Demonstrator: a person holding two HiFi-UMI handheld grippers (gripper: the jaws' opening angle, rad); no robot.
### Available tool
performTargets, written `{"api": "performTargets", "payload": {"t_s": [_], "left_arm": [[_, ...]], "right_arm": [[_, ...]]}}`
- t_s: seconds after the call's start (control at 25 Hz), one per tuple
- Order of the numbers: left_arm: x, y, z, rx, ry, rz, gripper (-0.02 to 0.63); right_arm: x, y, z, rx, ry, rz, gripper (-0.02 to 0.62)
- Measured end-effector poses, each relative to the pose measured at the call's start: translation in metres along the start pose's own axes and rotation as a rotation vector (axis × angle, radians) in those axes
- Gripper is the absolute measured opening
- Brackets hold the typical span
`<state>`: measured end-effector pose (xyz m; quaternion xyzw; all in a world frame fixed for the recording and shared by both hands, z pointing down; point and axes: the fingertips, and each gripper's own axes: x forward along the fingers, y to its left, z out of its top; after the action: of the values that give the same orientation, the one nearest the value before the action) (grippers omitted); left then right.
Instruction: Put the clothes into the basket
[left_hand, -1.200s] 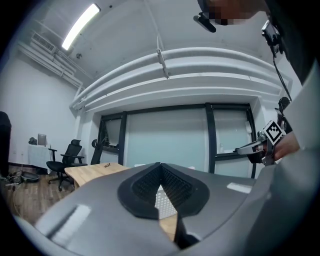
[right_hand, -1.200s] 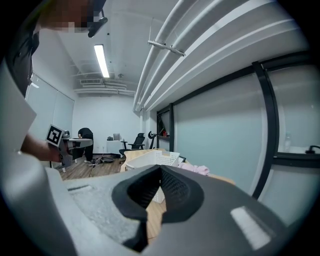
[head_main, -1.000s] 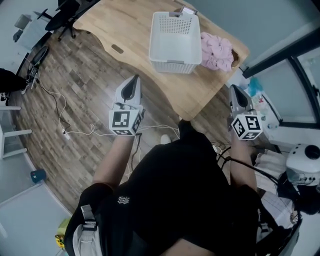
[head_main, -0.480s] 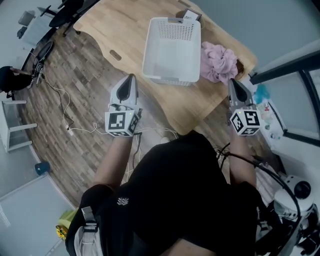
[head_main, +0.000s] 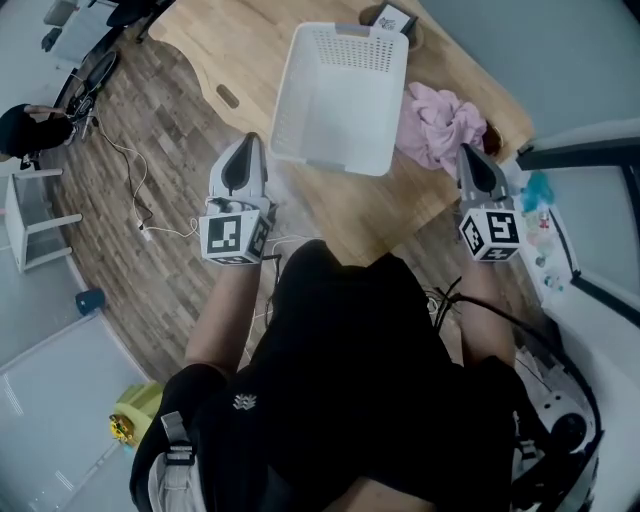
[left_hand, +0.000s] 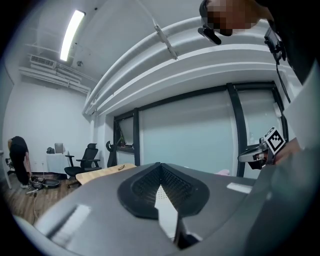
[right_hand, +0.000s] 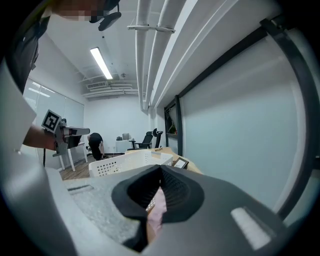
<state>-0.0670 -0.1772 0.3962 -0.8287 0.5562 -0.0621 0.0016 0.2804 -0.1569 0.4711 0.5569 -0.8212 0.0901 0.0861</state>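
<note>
A white plastic basket (head_main: 335, 95) stands empty on the wooden table (head_main: 250, 55), also visible in the right gripper view (right_hand: 125, 162). A crumpled pink garment (head_main: 438, 122) lies on the table just right of the basket. My right gripper (head_main: 469, 150) is shut and empty, its tip at the table's near edge beside the garment; a strip of pink garment (right_hand: 157, 202) shows below its tip (right_hand: 160, 168). My left gripper (head_main: 246, 140) is shut and empty, hanging over the floor by the table's front left edge, near the basket's left corner (left_hand: 160, 164).
A small framed card (head_main: 392, 19) lies behind the basket. Cables (head_main: 140, 205) trail over the wood floor on the left, near a white stool (head_main: 35, 215) and a person (head_main: 25, 125). Equipment and wires crowd the right side (head_main: 560, 420).
Both grippers have moved forward toward the table. The basket and the pink garment now lie closer to the gripper tips. Both stay shut.
</note>
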Motion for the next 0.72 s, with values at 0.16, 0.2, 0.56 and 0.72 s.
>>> {"api": "performTargets", "payload": {"t_s": [0.16, 0.2, 0.56, 0.72], "left_arm": [[0.006, -0.004, -0.004, 0.001, 0.018, 0.002, 0.006], [0.006, -0.002, -0.003, 0.001, 0.021, 0.006, 0.006], [0.032, 0.011, -0.017, -0.019, 0.041, -0.035, 0.006], [0.048, 0.022, -0.025, -0.016, 0.038, -0.068, 0.006]], "right_arm": [[0.007, -0.01, -0.006, 0.022, 0.015, -0.011, 0.002], [0.008, -0.01, -0.008, 0.028, 0.022, -0.011, 0.002], [0.027, -0.014, -0.012, -0.002, 0.067, -0.05, 0.003], [0.037, -0.011, -0.019, -0.03, 0.077, -0.075, 0.003]]}}
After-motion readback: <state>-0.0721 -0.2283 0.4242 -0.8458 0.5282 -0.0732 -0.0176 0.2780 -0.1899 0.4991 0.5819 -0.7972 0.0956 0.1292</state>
